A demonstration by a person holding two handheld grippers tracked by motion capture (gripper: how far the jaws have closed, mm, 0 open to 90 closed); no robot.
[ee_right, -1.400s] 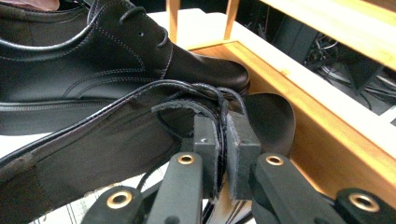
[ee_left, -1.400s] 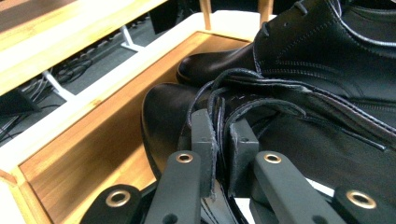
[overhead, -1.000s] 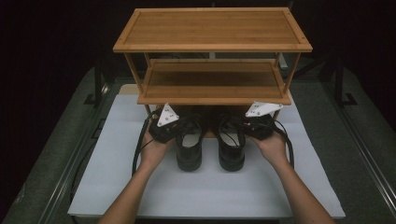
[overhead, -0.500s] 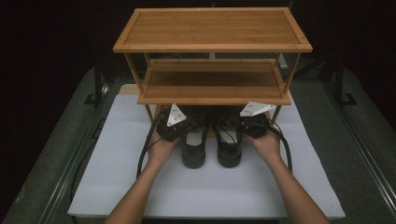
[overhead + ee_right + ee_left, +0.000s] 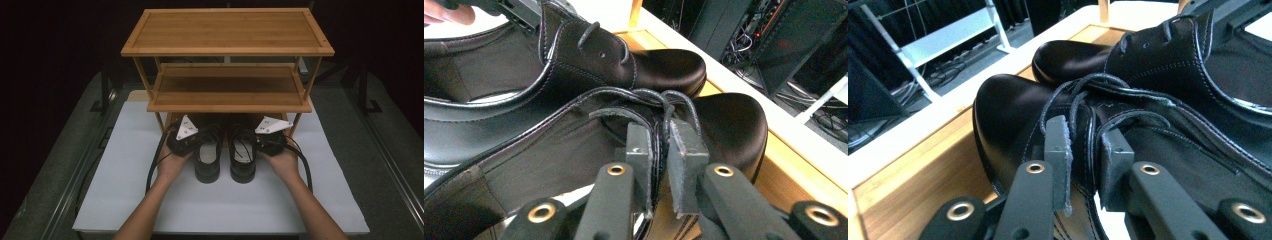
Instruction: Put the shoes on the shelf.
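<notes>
Slid toward the rack (image 5: 227, 100), both shoes (image 5: 207, 159) gleam (glossy black, laced).

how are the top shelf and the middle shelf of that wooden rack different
The top shelf is wider than the middle shelf and overhangs it on both sides. The top shelf looks brightly lit; the middle shelf sits in its shadow and looks darker. Both are bare slatted wood with raised rims, on the same rack.

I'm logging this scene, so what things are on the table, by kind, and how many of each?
Black shoes: 2, left and right
Wooden racks: 1
White mats: 1
Grippers: 2, left gripper and right gripper
Total: 6
</notes>
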